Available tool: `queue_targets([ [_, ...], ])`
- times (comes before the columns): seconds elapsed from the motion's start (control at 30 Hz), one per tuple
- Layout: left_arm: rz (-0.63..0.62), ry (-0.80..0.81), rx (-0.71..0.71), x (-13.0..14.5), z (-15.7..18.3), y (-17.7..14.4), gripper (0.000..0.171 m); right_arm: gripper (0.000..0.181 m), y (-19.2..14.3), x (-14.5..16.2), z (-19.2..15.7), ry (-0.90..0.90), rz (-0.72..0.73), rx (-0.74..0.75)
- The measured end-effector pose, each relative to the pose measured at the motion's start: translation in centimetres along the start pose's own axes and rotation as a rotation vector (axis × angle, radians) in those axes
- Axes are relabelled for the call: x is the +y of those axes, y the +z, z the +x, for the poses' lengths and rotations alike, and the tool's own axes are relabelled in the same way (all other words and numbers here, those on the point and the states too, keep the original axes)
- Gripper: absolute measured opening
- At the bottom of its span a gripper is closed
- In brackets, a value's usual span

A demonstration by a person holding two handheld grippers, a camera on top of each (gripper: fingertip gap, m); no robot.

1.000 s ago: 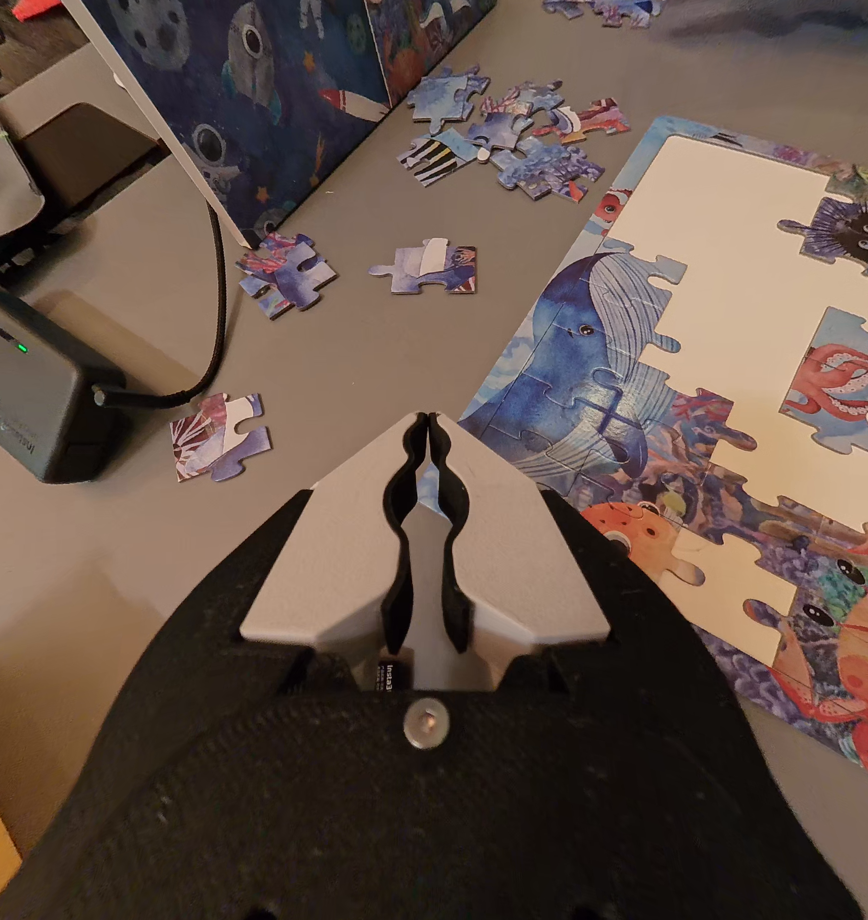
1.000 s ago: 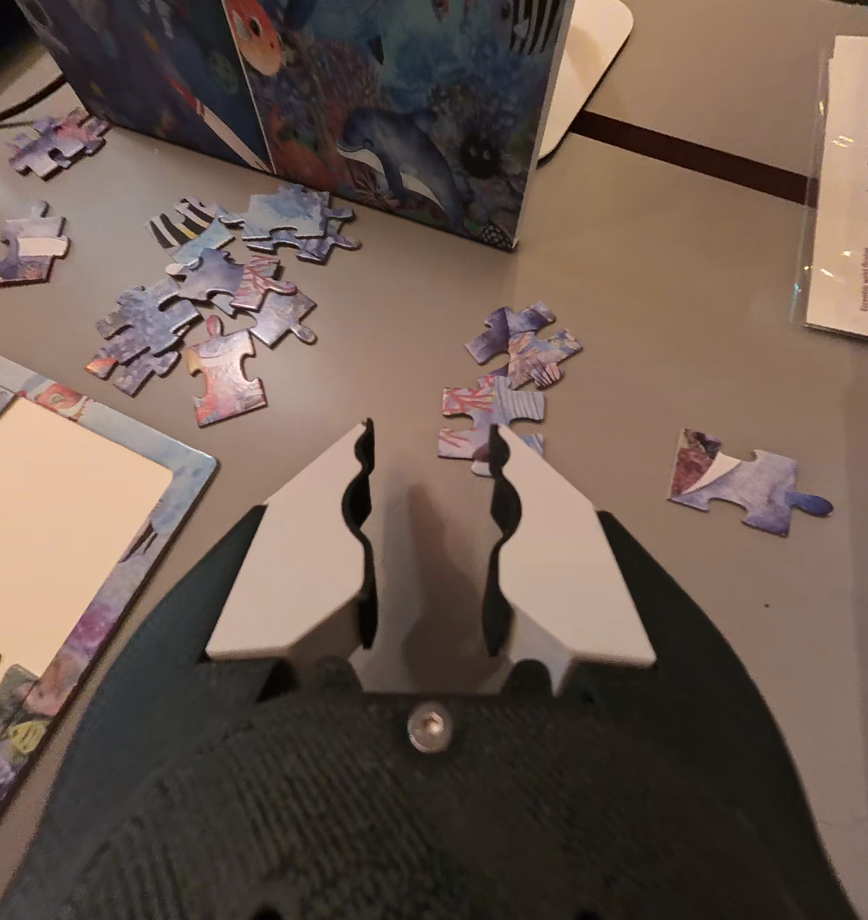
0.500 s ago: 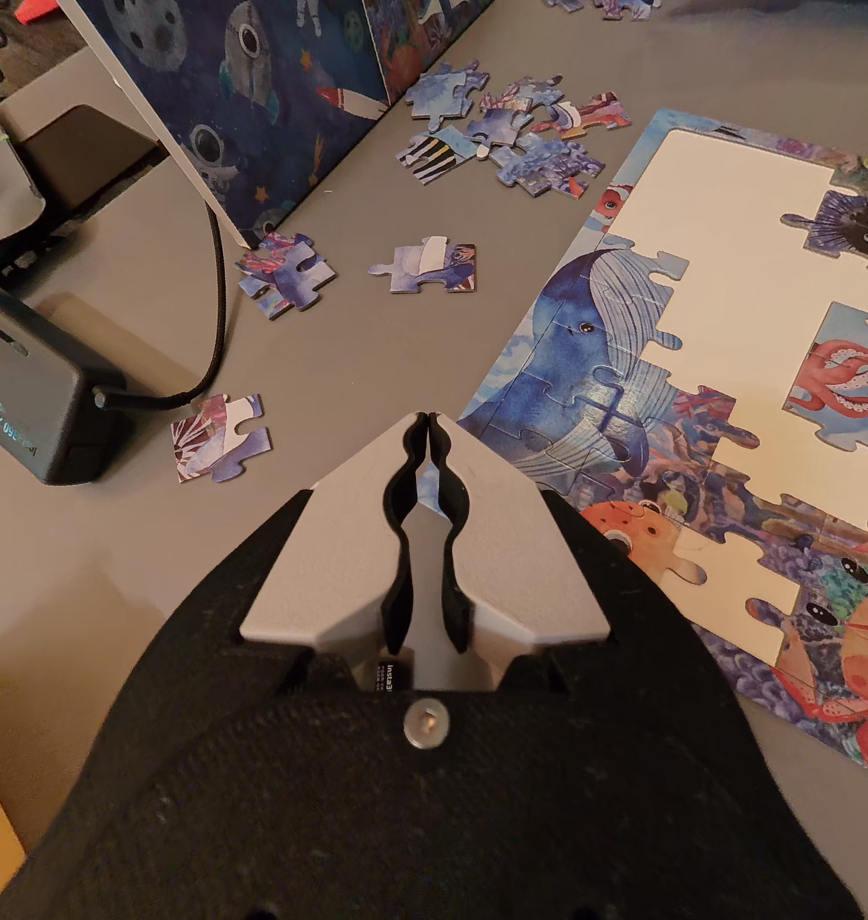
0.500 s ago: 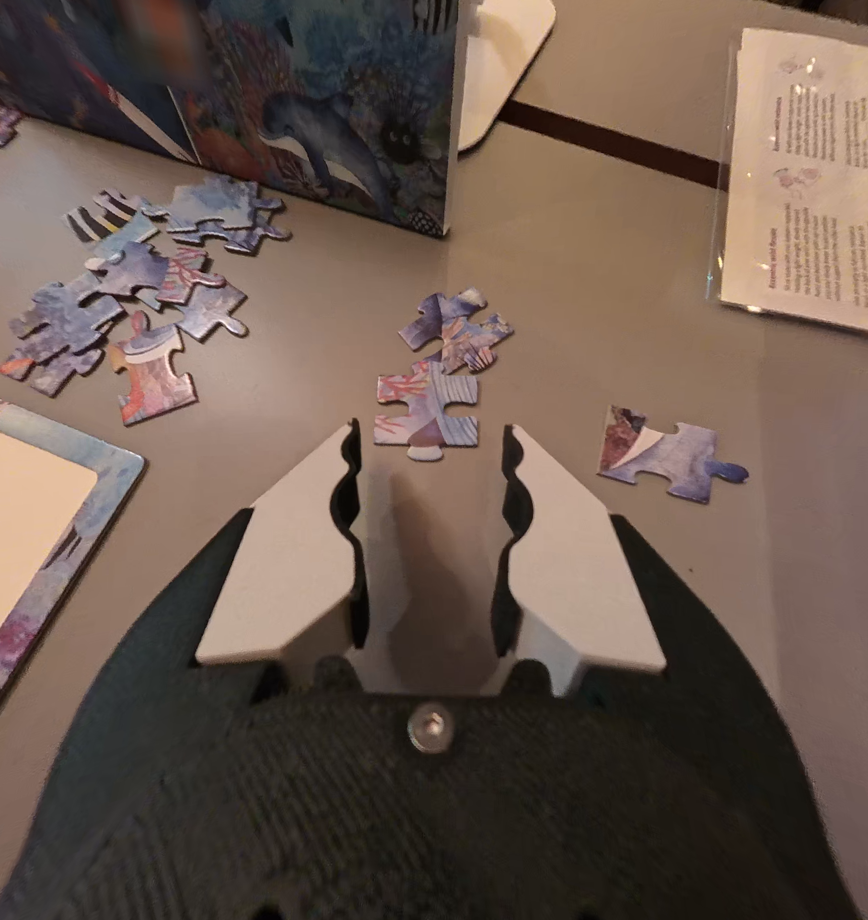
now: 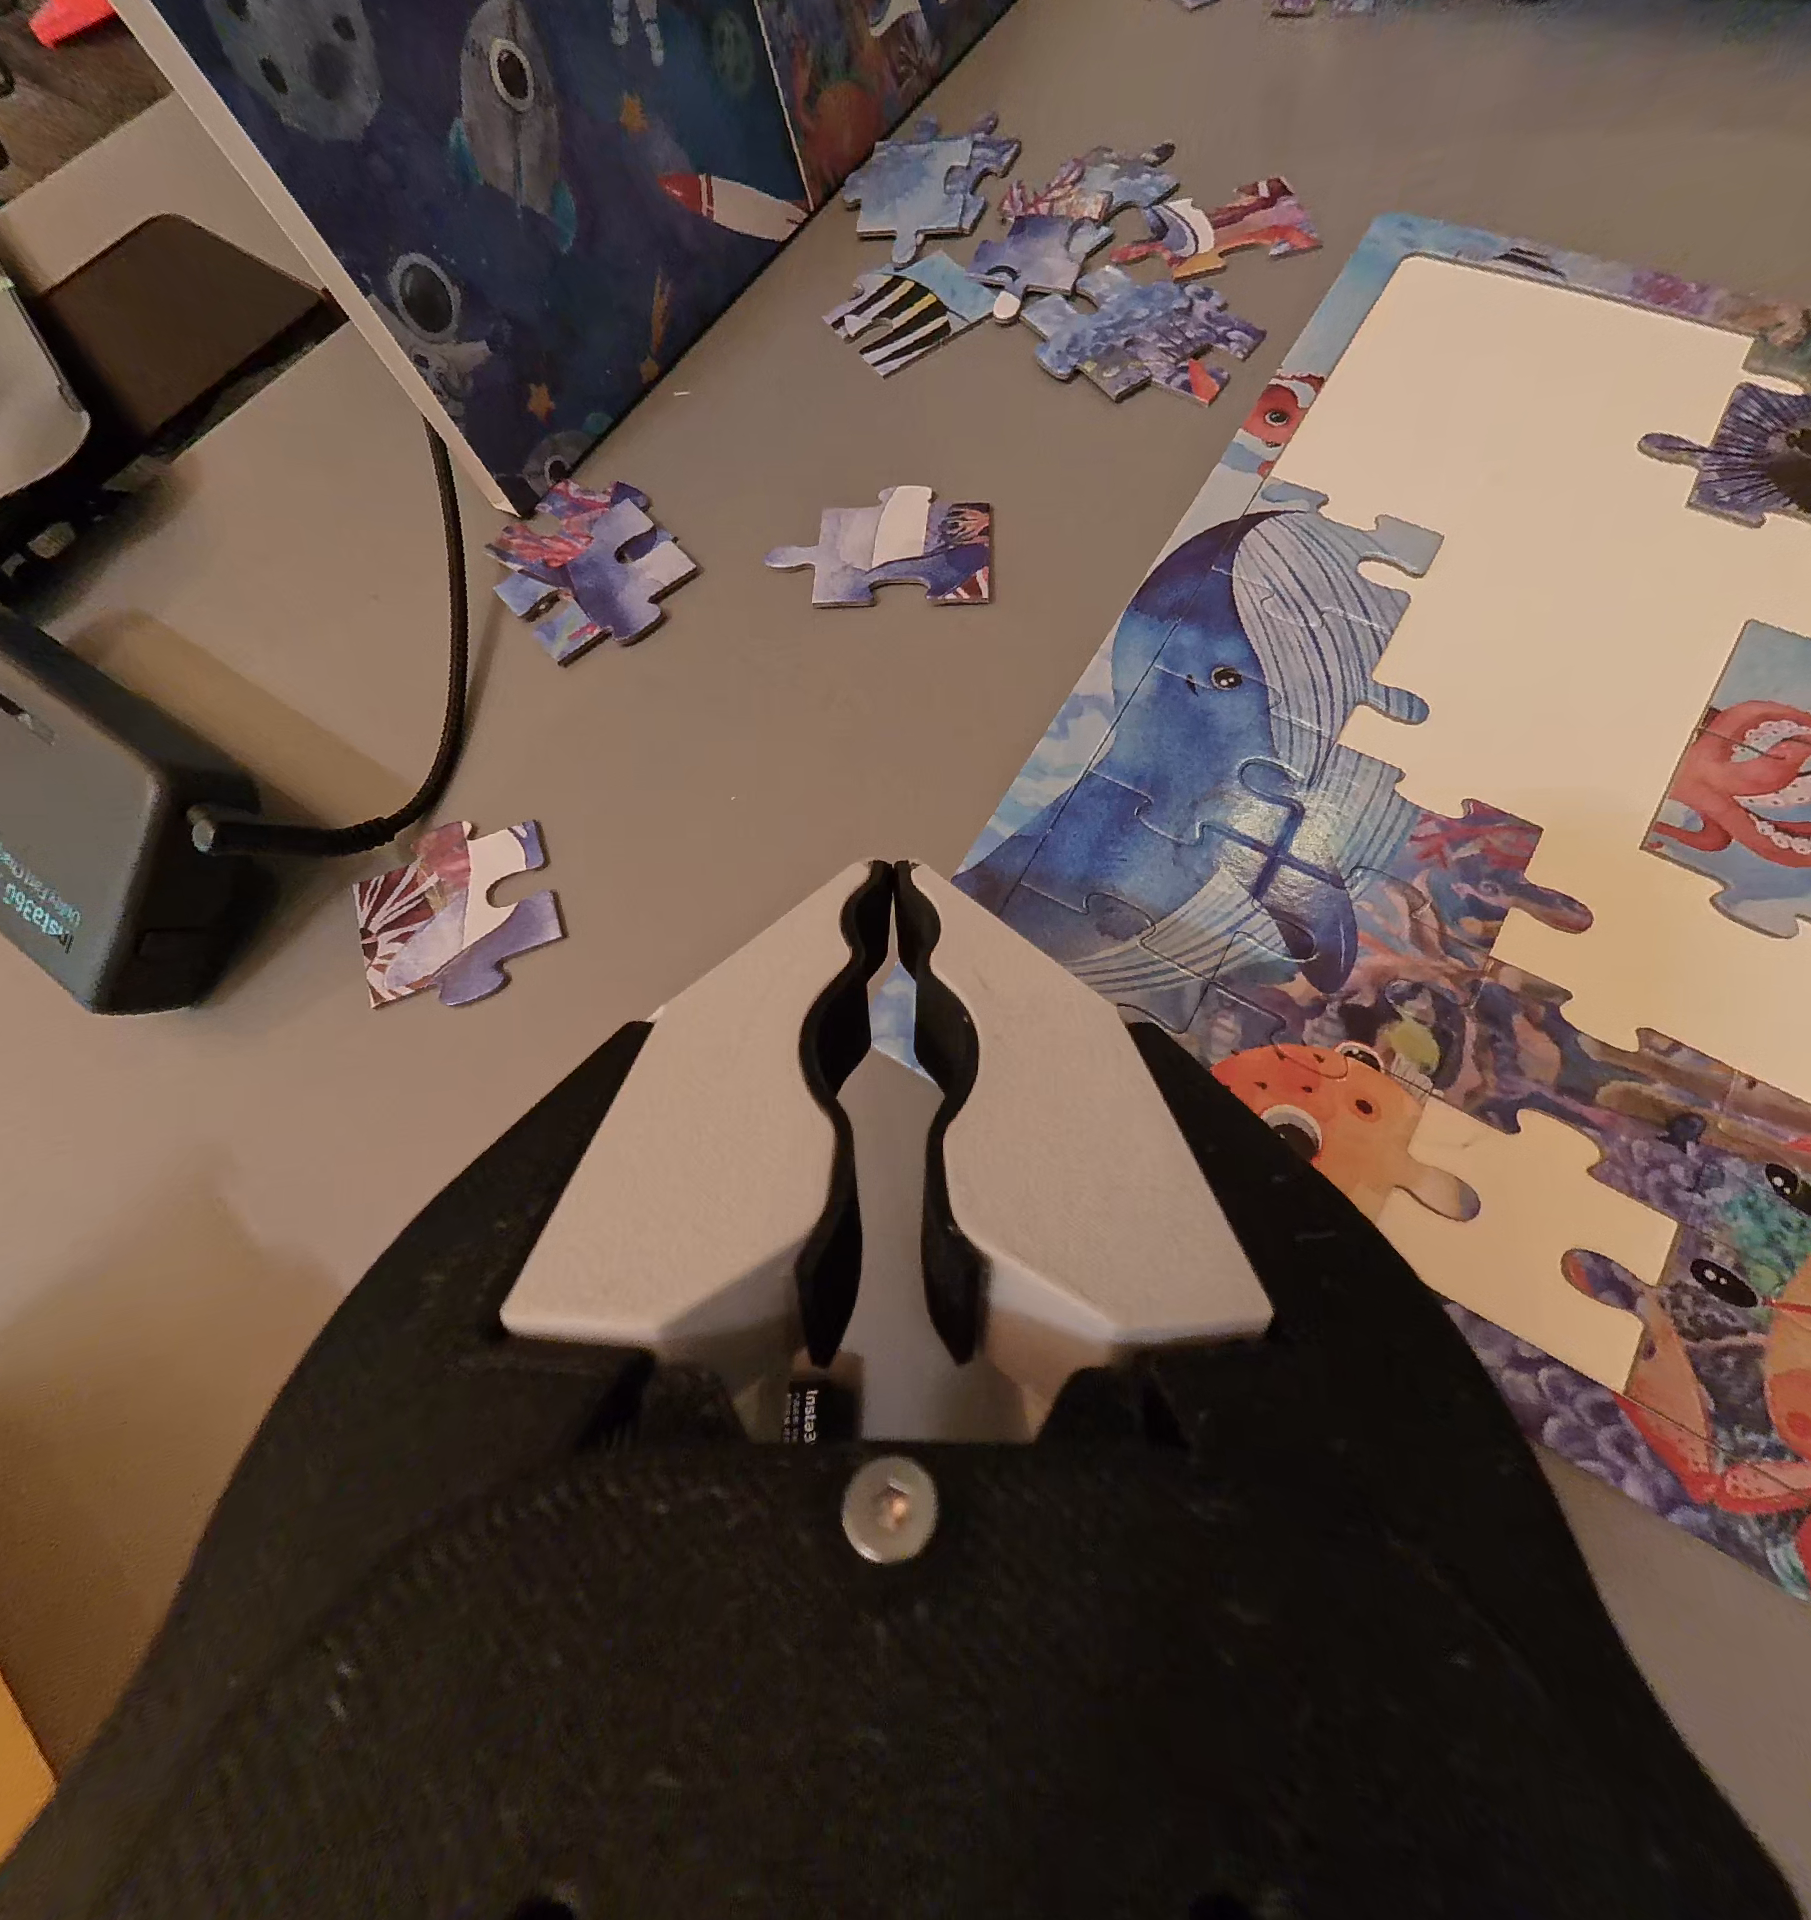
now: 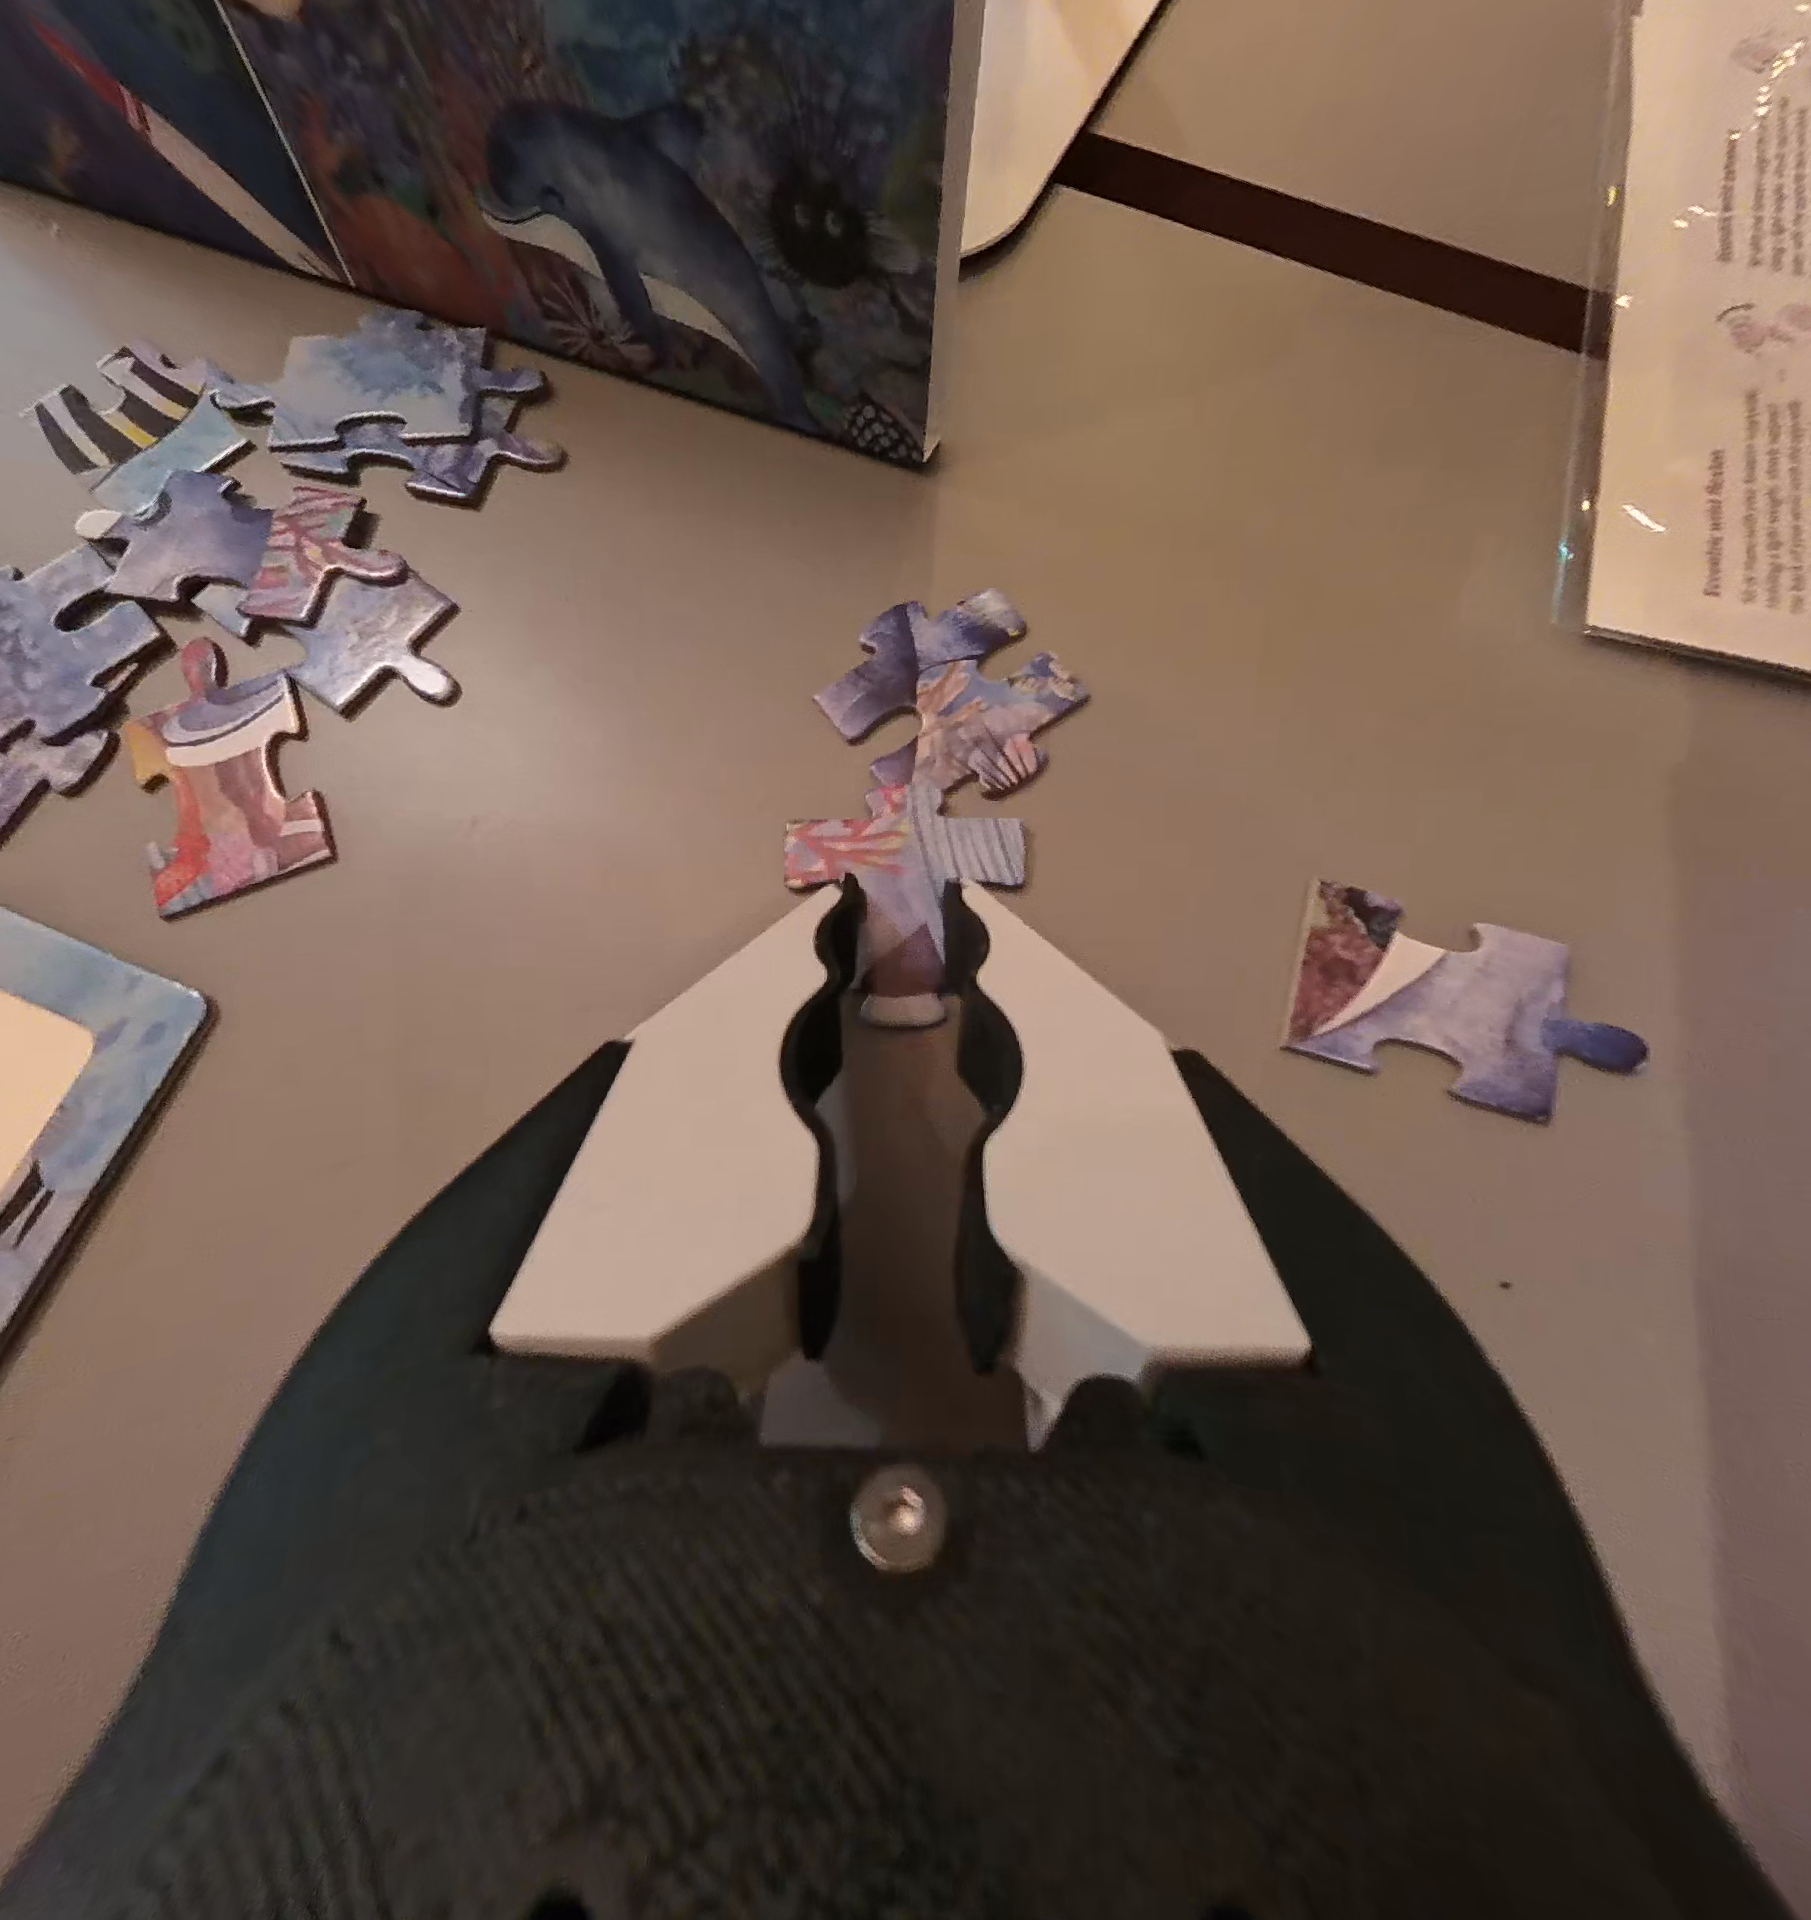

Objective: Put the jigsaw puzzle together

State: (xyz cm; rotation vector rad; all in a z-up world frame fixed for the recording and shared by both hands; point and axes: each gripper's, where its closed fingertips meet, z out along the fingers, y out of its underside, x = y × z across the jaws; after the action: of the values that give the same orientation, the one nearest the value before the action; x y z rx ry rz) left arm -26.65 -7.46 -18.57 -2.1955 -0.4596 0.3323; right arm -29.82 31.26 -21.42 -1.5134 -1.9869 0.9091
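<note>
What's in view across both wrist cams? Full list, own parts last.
puzzle board: one, cream base with blue border, partly filled with whale, octopus and fish, right of left view.
loose puzzle pieces: a cluster plus several scattered, blue, purple and coral, on the grey table.
coral puzzle piece: one, pink and purple, between the right fingers.
puzzle box: one, dark blue sea and space art, standing at the back.
black device: one, with black cable, far left.
printed sheet in clear sleeve: one, white, far right.
left gripper: grey fingers, shut, empty.
right gripper: grey fingers, shut on the coral puzzle piece.
</note>
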Motion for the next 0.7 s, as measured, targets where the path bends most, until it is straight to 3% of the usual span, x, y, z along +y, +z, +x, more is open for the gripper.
queue_targets([
  [0.27, -0.002, 0.005, -0.004, 0.0, 0.0, 0.0, 0.000, 0.014, -0.5, 0.1, -0.7, -0.057, -0.022, -0.005],
  [0.4, -0.001, 0.007, -0.004, 0.0, 0.0, 0.0, 0.000, 0.014, -1.7, -1.7, -2.8, -0.086, 0.076, -0.080],
  [0.53, -0.004, 0.009, -0.001, 0.1, 0.1, 0.1, 0.000, 0.014, -3.9, -4.6, -8.5, -0.160, 0.225, -0.254],
  [0.7, 0.056, 0.028, 0.074, -1.3, 2.0, 0.1, 0.000, 0.014, -5.2, -4.8, -20.3, -0.456, 0.249, -0.509],
])
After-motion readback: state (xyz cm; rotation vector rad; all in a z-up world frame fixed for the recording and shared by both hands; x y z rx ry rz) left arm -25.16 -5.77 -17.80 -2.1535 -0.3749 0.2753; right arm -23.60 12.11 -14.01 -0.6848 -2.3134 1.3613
